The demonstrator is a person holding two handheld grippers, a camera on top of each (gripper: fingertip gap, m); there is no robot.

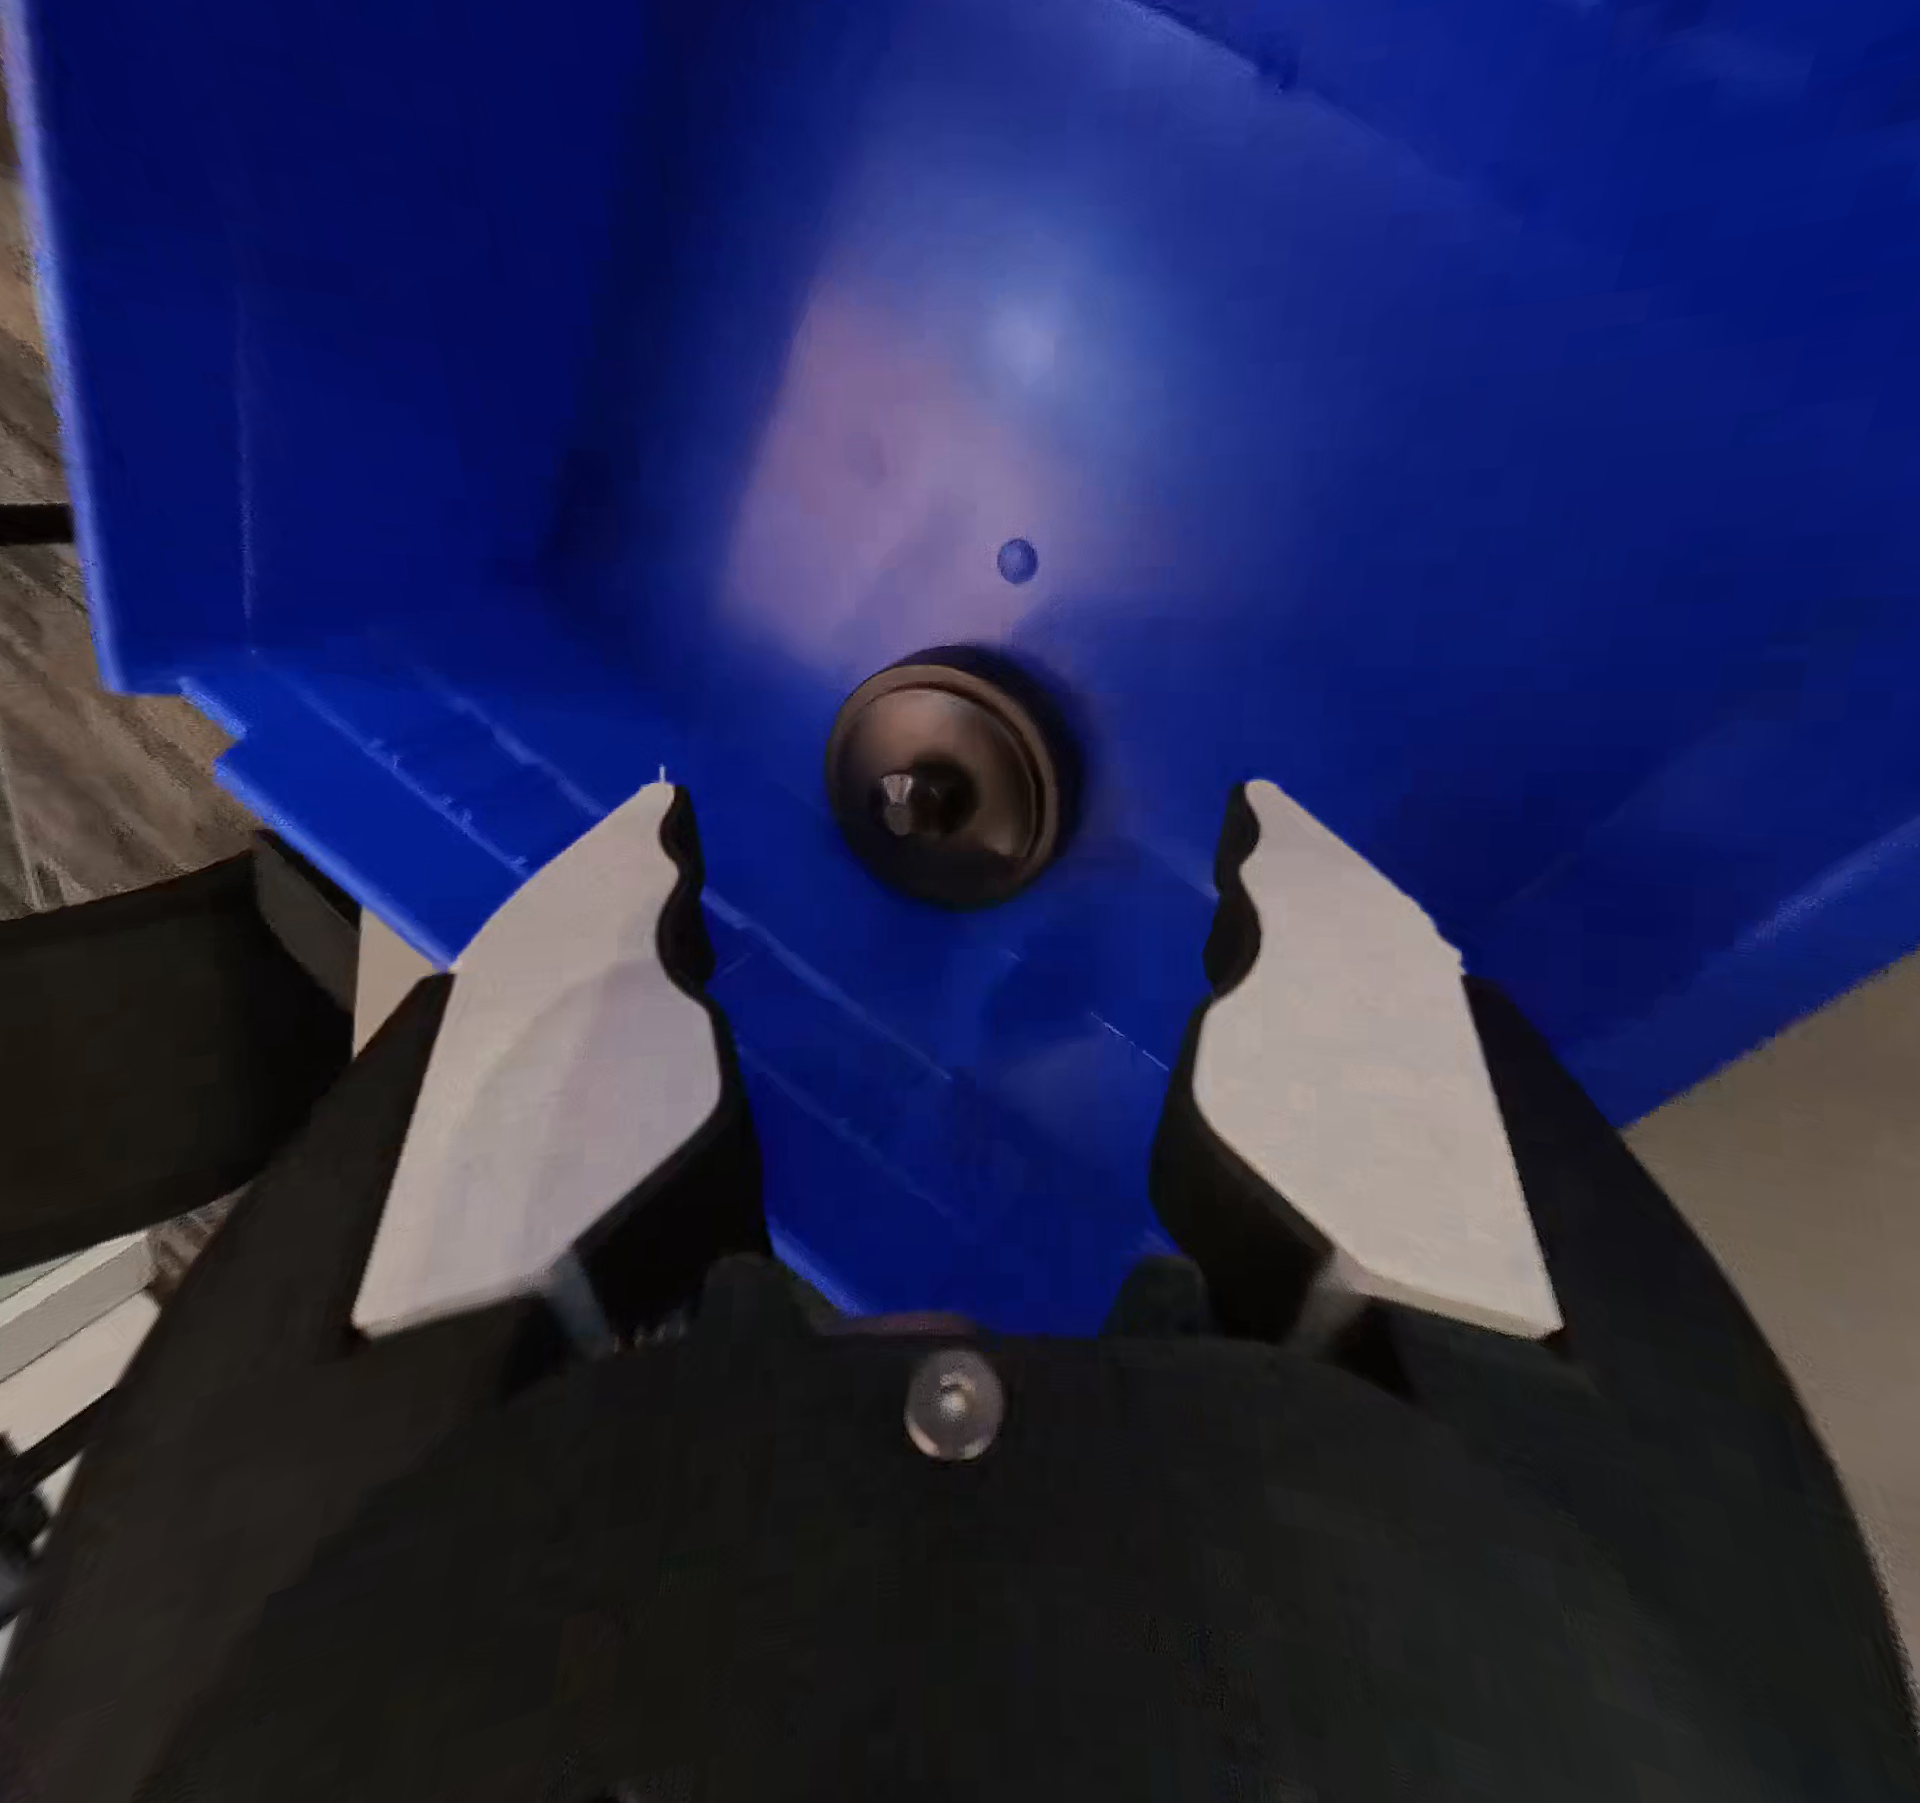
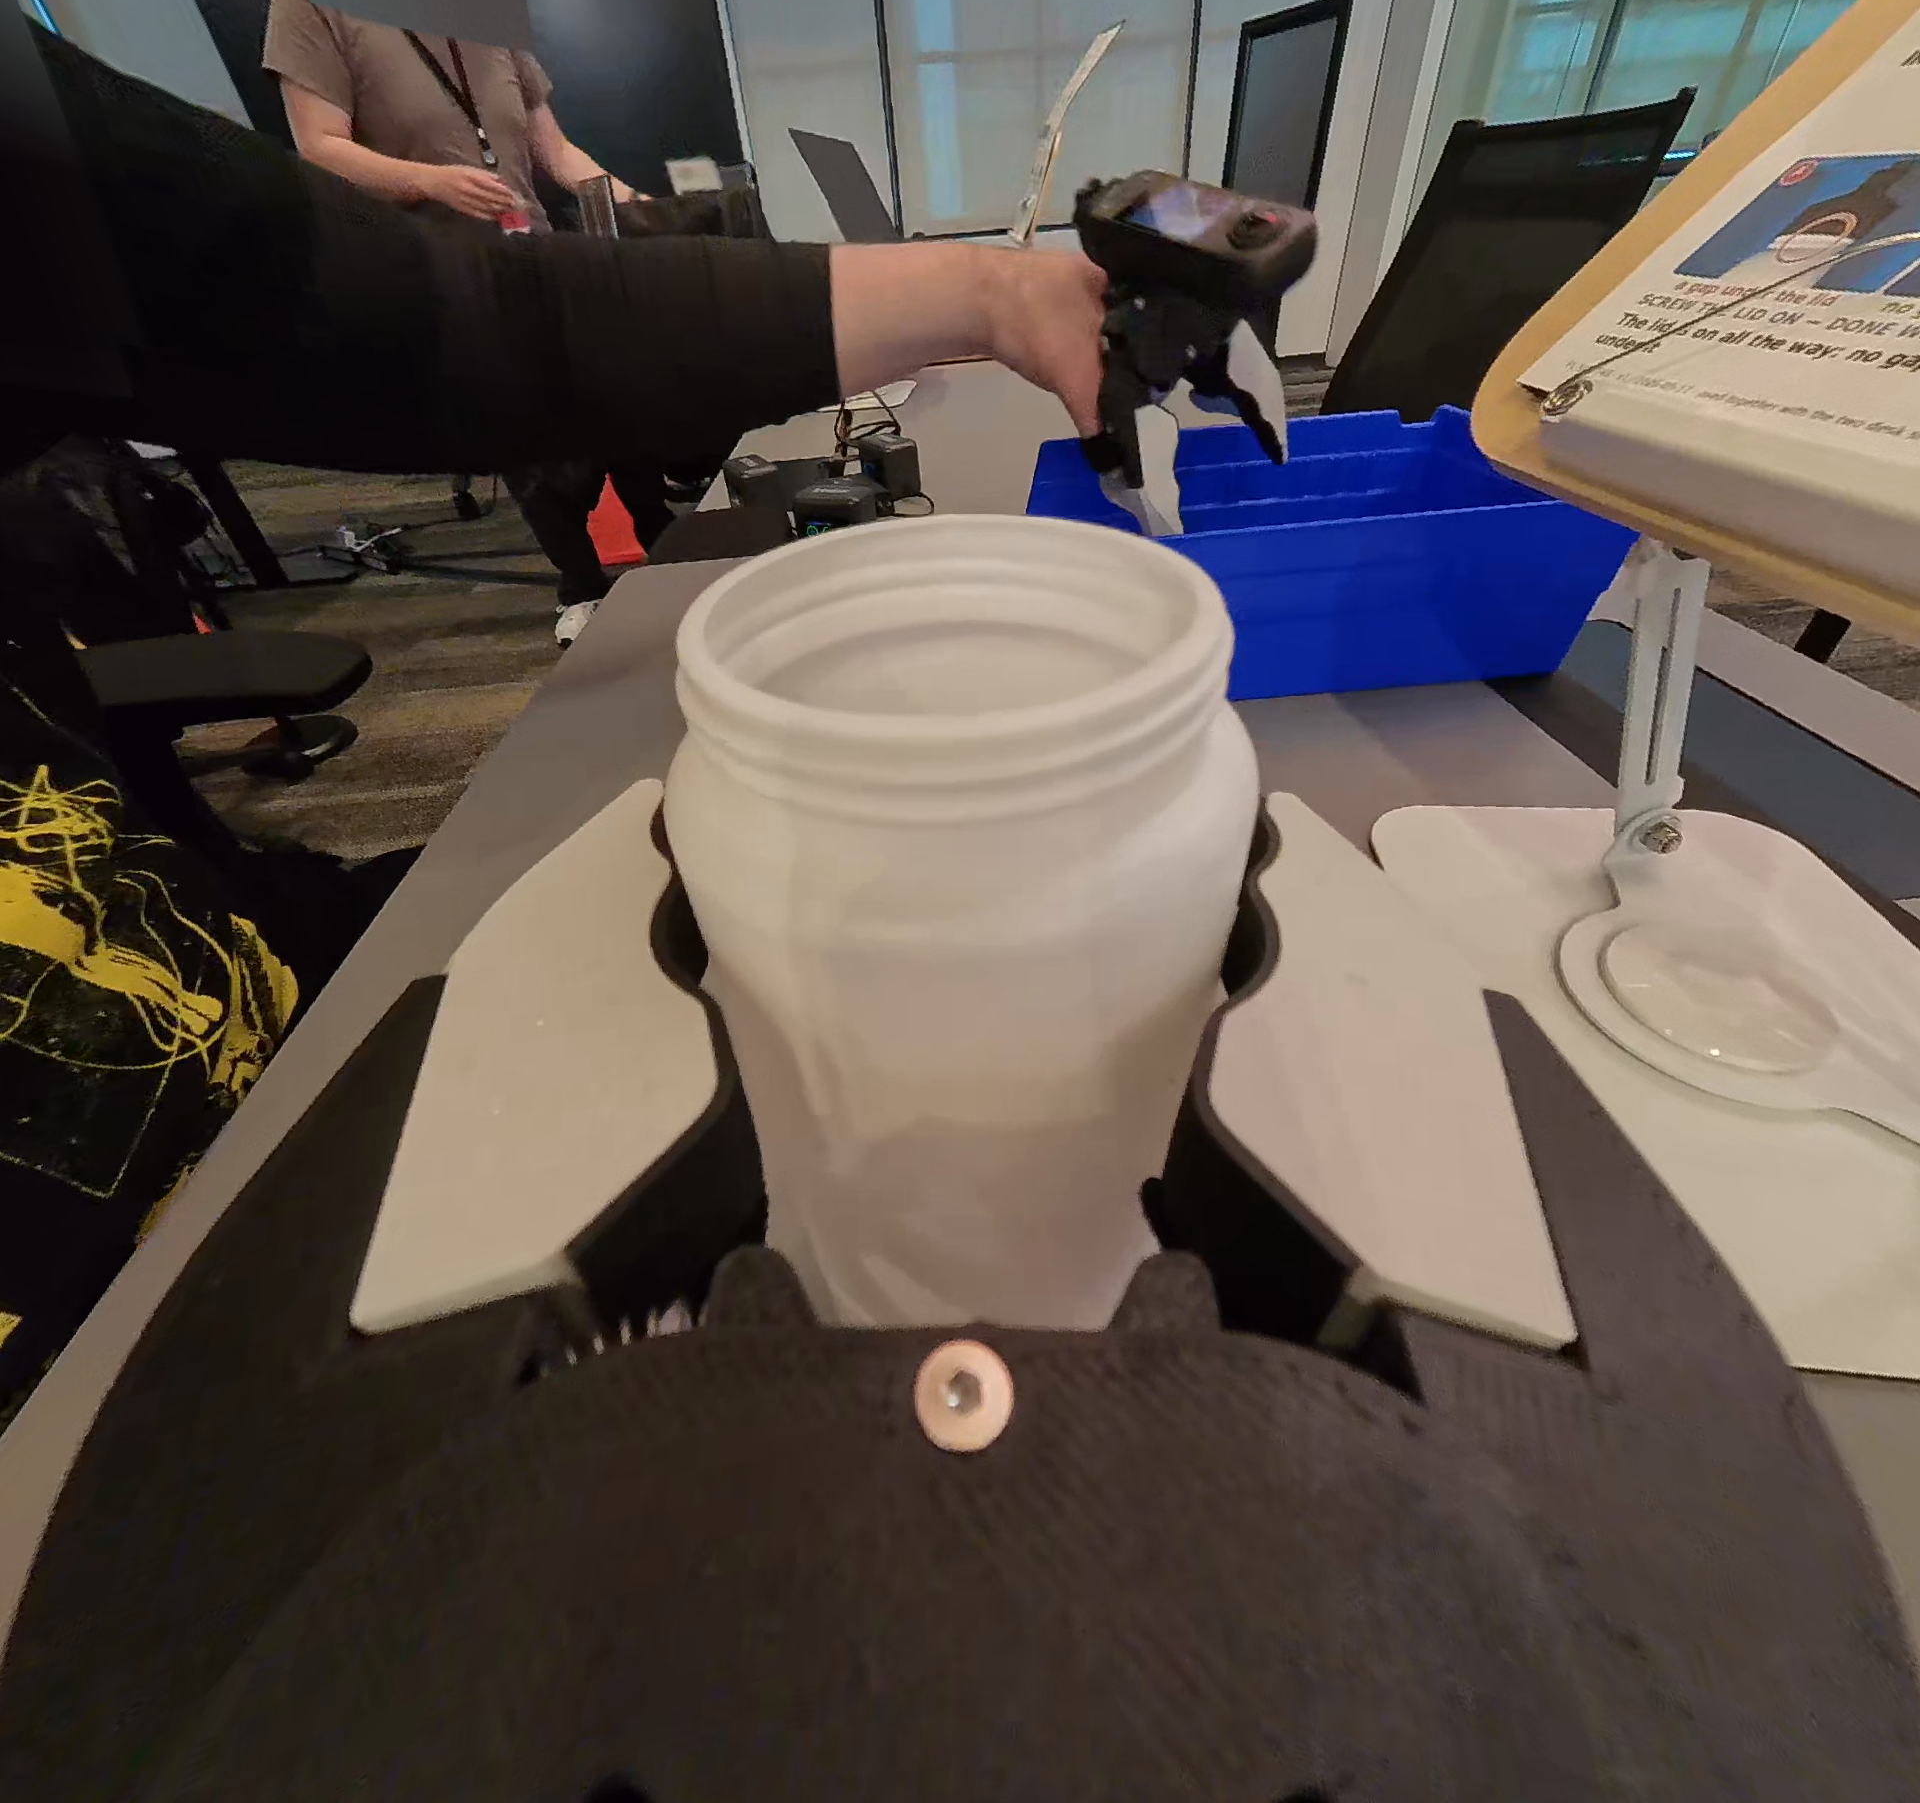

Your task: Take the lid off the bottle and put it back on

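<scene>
Bottle (image 2: 961,870): white, lidless, upright, table edge close at its left.
Right gripper (image 2: 961,912): clamped on bottle.
Left gripper (image 1: 956,880): fingers spread, empty, over blue bin (image 2: 1382,590) behind bottle.
Lid (image 1: 951,777): dark disc on bin floor.

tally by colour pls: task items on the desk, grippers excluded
White: 1, the open bottle held by the right gripper.
Blue: 1, the bin under the open left gripper.
Black: 1, a round lid-like object in the bin.
Total: 3
</scene>
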